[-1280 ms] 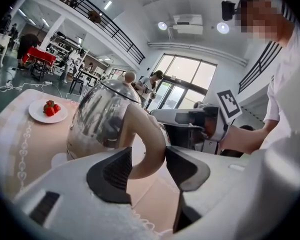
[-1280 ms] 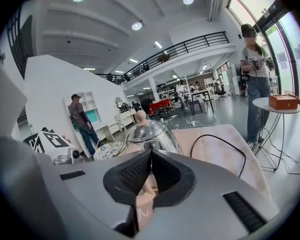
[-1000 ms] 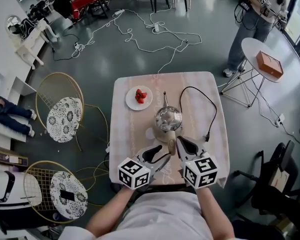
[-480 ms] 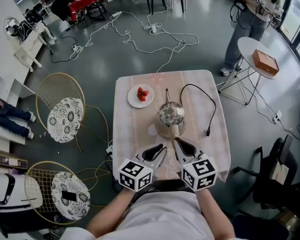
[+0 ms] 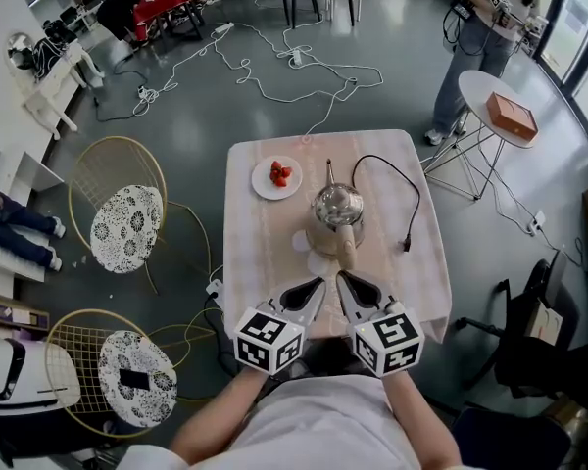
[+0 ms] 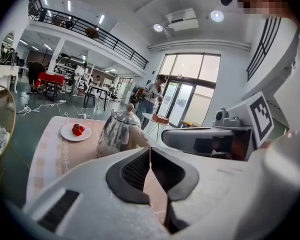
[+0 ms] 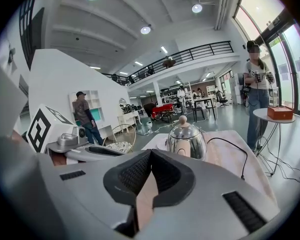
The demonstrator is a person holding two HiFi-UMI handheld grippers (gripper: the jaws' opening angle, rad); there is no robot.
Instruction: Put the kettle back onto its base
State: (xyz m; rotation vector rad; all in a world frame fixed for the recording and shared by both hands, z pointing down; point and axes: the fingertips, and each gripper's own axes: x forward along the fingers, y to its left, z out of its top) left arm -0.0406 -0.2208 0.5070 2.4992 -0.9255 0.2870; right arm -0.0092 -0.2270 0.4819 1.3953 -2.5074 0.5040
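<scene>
Overhead; two low views (common kettle [image 5: 335,209])

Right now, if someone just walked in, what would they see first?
The shiny silver kettle in the middle of the pink table, with a black cord looping to its right. Farther back on the left sits a white plate of red strawberries. At the near edge the left gripper and right gripper point at it, the left one's jaws closing on nothing.

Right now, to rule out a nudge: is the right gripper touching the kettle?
Apart. The right gripper view shows the right gripper shut and empty, the kettle standing clear ahead on the table.
</scene>
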